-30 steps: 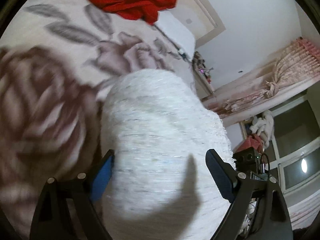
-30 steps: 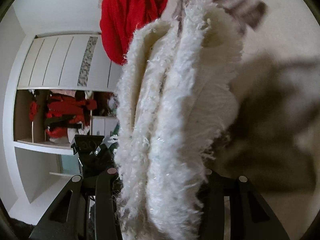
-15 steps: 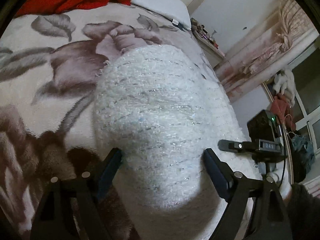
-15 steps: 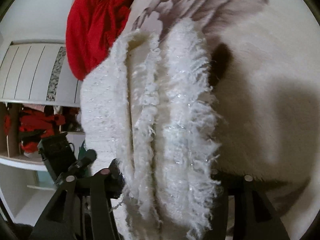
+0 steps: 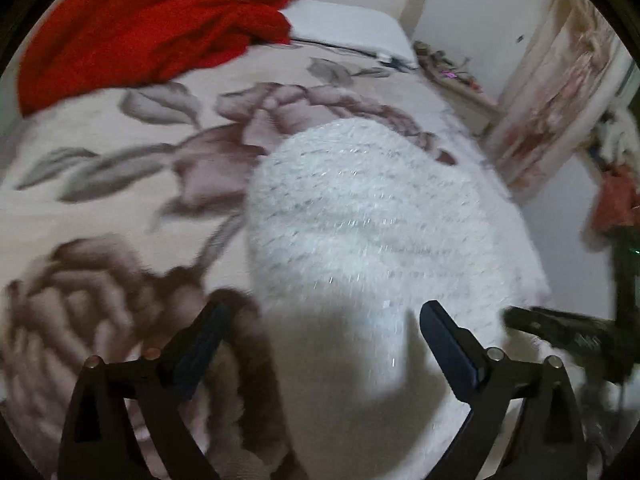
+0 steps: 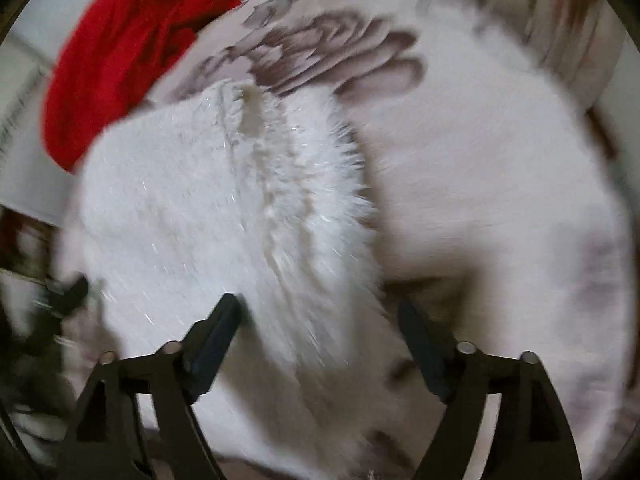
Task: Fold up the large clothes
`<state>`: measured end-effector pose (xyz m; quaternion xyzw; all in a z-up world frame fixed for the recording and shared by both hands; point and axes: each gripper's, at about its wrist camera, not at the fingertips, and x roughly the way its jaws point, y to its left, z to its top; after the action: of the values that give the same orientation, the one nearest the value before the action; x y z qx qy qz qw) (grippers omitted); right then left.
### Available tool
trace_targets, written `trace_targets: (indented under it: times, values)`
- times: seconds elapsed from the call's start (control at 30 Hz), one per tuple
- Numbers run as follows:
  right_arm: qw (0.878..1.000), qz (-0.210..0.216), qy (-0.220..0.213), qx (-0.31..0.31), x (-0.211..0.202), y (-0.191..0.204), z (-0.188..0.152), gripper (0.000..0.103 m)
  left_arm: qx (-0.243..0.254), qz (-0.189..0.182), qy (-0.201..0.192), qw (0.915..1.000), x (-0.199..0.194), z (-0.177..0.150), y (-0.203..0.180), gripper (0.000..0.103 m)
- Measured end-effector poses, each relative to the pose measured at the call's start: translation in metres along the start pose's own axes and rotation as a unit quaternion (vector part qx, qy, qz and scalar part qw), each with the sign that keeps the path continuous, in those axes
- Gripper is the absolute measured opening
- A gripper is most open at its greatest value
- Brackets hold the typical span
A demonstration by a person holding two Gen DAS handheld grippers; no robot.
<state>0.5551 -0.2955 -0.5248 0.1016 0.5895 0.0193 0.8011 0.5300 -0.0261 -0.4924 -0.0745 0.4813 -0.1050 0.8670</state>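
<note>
White fuzzy garment [image 5: 360,216] lies folded on the floral bed [image 5: 120,208]; both hand-held grippers, left [image 5: 320,332] and right [image 6: 320,320], are opening, pads clear.

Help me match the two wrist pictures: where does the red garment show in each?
Left wrist view: the red garment fills the upper left, on the floral bedspread beyond the white fuzzy garment.
Right wrist view: upper left, behind the white fuzzy garment.
Shared landmark: the white fuzzy garment.
</note>
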Motion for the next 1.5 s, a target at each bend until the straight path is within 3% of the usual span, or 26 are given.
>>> trace_targets:
  times: [0.07,0.17,0.27,0.4,0.63,0.8,1.07,1.27,1.5]
  values:
    - [0.998,-0.055,-0.001,-0.024,-0.015,0.010,-0.014,0.090,-0.002,0.028,-0.008,0.9996,-0.012,-0.010,-0.004,0.099]
    - [0.994,-0.101,-0.008,-0.044,-0.033,0.016,-0.037,0.092,-0.006,0.061,-0.004,0.9981,-0.027,-0.024,-0.011,0.099]
    - [0.992,-0.118,-0.016,-0.042,-0.063,0.026,-0.062,0.092,-0.007,0.079,0.003,0.9968,-0.053,-0.038,-0.022,0.100]
    - [0.991,-0.120,-0.036,-0.037,-0.117,0.033,-0.086,0.093,-0.012,0.095,0.006,0.9954,-0.095,-0.048,-0.036,0.100]
    - [0.987,-0.126,-0.089,-0.037,-0.255,0.057,-0.135,0.093,-0.032,0.094,-0.016,0.9949,-0.222,-0.055,-0.070,0.100]
    - [0.984,-0.125,-0.125,-0.035,-0.365,0.072,-0.180,0.093,-0.031,0.100,-0.049,0.9933,-0.325,-0.064,-0.101,0.100]
    - [0.973,-0.122,-0.189,-0.051,-0.514,0.098,-0.239,0.093,-0.017,0.115,-0.098,0.9884,-0.456,-0.084,-0.142,0.100]
    - [0.966,-0.109,-0.226,-0.062,-0.607,0.107,-0.283,0.093,-0.001,0.122,-0.117,0.9856,-0.523,-0.104,-0.167,0.100]
    - [0.957,-0.108,-0.256,-0.077,-0.675,0.113,-0.323,0.093,0.010,0.132,-0.146,0.9805,-0.569,-0.125,-0.187,0.100]
